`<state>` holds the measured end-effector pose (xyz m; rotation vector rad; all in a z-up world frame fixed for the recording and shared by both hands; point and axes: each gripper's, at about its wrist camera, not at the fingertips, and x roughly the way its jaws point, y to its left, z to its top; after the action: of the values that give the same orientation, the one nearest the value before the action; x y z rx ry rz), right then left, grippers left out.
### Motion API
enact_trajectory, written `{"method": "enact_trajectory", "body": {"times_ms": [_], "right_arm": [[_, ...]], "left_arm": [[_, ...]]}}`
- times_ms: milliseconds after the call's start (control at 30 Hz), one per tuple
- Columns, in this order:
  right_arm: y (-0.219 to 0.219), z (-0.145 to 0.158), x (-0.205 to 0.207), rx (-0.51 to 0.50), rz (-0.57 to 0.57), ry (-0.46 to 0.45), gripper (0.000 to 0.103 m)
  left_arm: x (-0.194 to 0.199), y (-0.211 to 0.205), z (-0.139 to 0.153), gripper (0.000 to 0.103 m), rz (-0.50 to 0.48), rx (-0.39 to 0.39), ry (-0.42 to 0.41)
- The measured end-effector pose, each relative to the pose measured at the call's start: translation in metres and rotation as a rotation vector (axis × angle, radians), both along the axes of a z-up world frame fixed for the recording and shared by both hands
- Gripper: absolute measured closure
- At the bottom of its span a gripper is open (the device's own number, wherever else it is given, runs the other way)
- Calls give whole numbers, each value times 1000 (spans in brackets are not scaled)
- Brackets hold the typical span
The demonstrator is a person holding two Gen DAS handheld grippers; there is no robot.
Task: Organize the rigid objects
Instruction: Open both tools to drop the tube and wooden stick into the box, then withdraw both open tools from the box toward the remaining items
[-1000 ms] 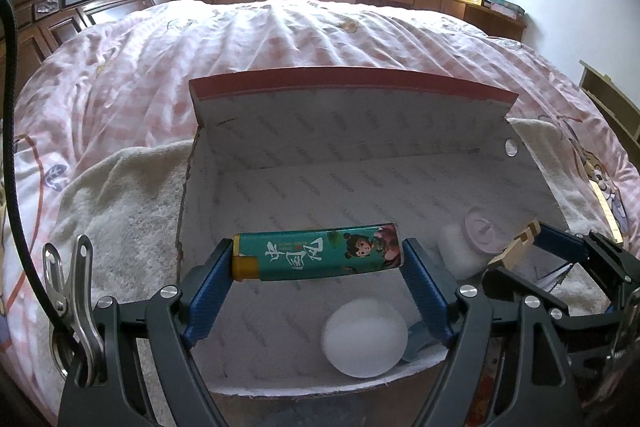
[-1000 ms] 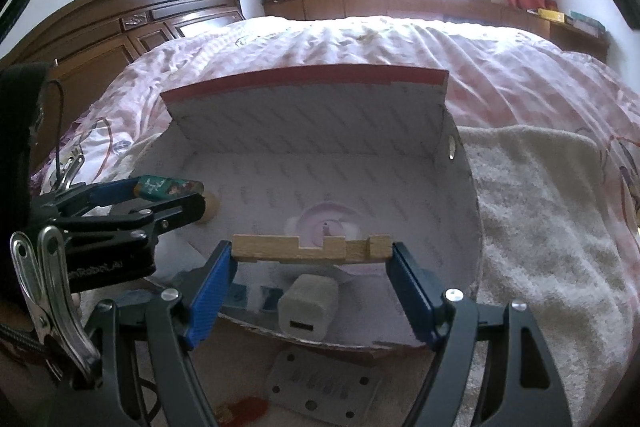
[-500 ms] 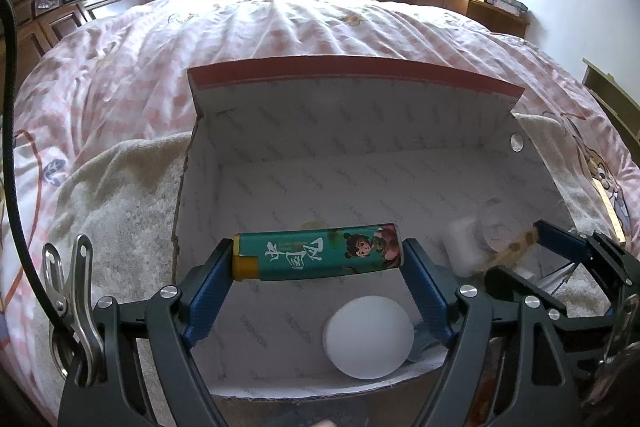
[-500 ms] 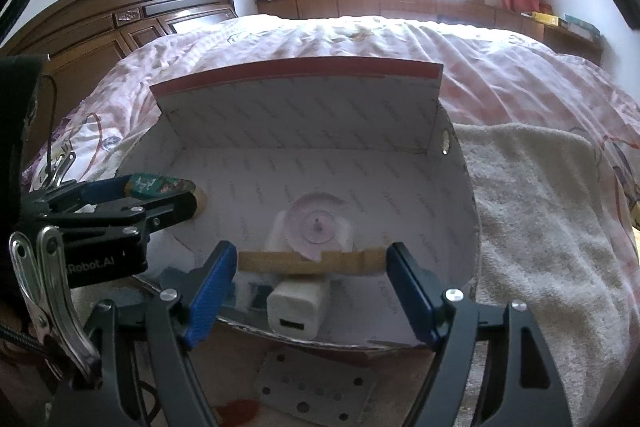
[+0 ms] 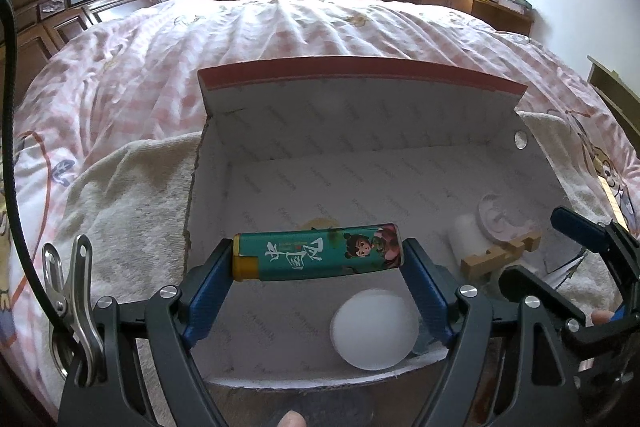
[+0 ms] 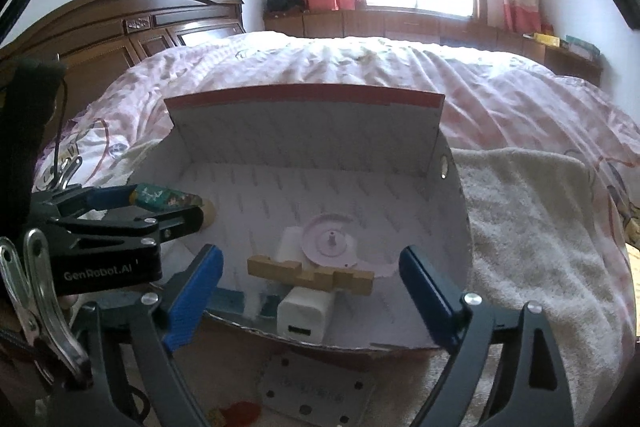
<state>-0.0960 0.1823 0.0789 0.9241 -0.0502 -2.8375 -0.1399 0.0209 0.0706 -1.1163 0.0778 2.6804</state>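
An open cardboard box (image 5: 360,123) (image 6: 304,131) lies on a bed. My left gripper (image 5: 318,263) is shut on a green tube (image 5: 316,255) printed with a cartoon figure, held crosswise over the box's near left part; the tube (image 6: 166,197) also shows in the right wrist view. A white ball (image 5: 374,329) lies under it. My right gripper (image 6: 310,279) is opening, its blue fingers (image 6: 426,291) apart from the notched wooden block (image 6: 310,273) (image 5: 500,255), which rests on a white charger (image 6: 306,313) inside the box. Behind the block stand a white jar (image 6: 290,247) and a pink disc (image 6: 330,241).
A cream towel (image 6: 536,227) lies under and around the box on the pink quilt (image 5: 280,27). A grey perforated plate (image 6: 318,391) and a small red piece (image 6: 240,411) lie before the box's front edge. A dark wooden headboard (image 6: 120,27) stands at left.
The right gripper's fingers have spread and let go of the wooden block, which dropped onto the charger in the box. The left gripper holds the green tube as before.
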Motion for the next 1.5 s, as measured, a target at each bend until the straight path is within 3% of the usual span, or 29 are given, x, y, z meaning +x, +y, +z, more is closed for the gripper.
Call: {"method": "enact_trajectory", "body": {"times_ms": [267,967,1500], "right_arm": [[7,1,4,-57,-12,-18,5],[11,7,17,-78,-31,-6,4],[22,6,54,-51,-41,-42,4]], "left_arm": [[7,-1,3,20,5,5,-2],[22,-4,12,17,-2,9,21],[70,-11,21,17,8,39,46]]}}
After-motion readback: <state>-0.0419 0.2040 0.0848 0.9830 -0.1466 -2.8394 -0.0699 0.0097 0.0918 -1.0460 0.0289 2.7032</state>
